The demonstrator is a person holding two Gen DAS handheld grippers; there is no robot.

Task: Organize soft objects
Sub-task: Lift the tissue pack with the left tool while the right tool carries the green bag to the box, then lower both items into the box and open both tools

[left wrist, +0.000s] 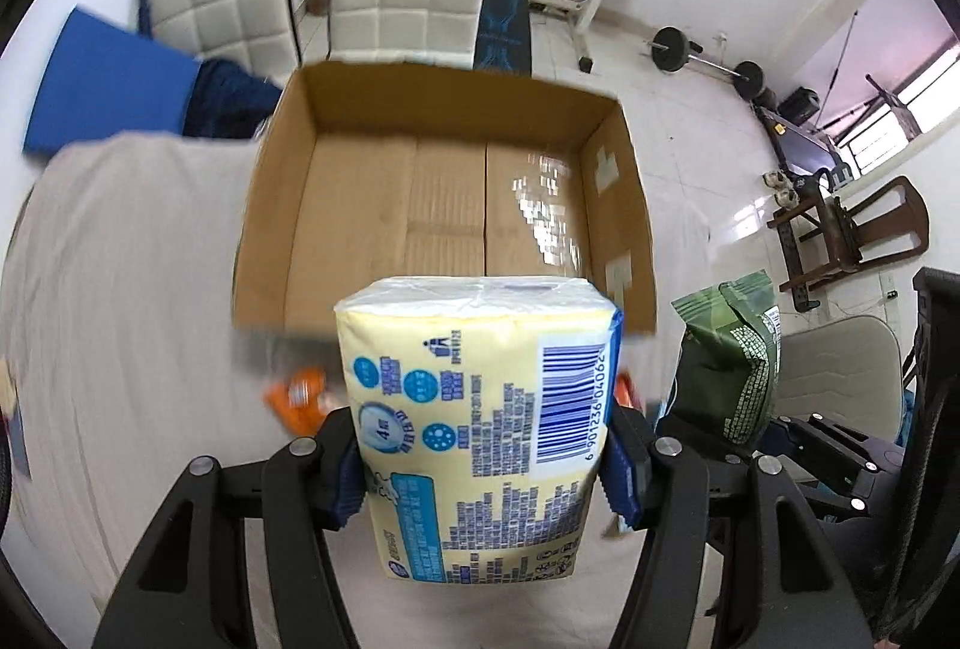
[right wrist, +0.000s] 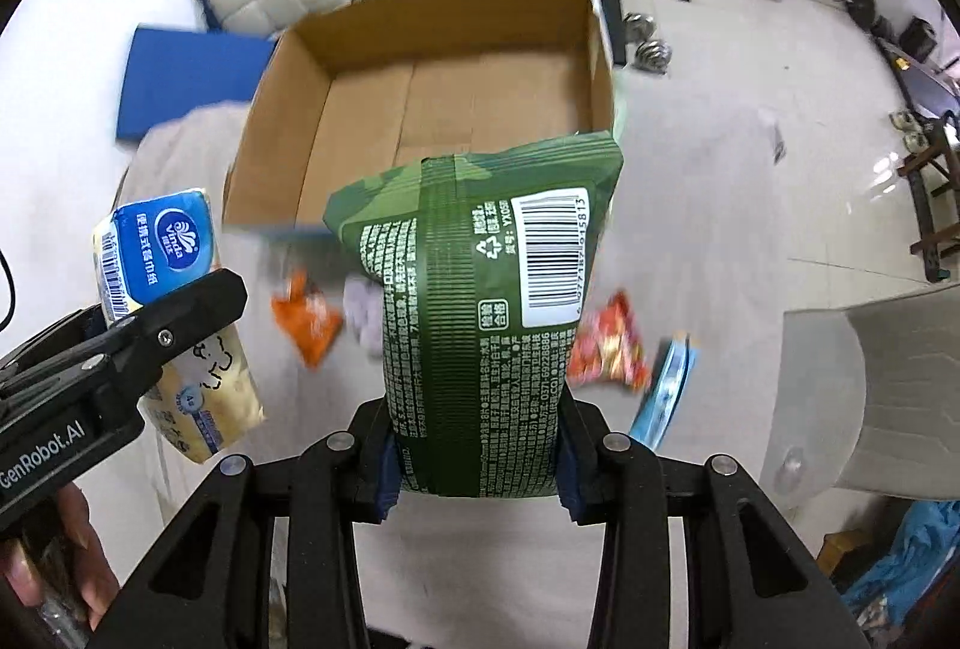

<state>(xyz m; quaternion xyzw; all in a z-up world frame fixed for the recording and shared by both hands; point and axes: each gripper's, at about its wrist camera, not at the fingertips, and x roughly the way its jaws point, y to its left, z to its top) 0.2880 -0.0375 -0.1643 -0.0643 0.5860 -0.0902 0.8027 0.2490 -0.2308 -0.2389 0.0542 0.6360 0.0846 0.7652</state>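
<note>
You had both hands loaded here: the left gripper (left wrist: 483,475) had its jaws clamped on the tissue pack (left wrist: 480,409), and the right gripper (right wrist: 477,460) had its jaws clamped on the green bag (right wrist: 480,313). Both items were up in the air, just short of the near wall of the box (left wrist: 444,205), which looked empty apart from some glare on its floor.

So I'd call this the carry step, with the drop-off not yet done. The next move would've called for pushing each item forward past that near rim and lowering it before letting go. You'd probably want them side by side so they didn't stack up or snag the wall.

Still on the worktop (right wrist: 480,559) below were an orange packet (right wrist: 306,316), a red packet (right wrist: 606,349), a blue packet (right wrist: 666,391) and something pale purple (right wrist: 363,310). They were all smeared by motion blur, so I can't really say what that purple thing was, maybe cloth. The green bag covered the box's near right corner in the right view, and the tissue pack hid whatever sat directly under it in the left one.
</note>
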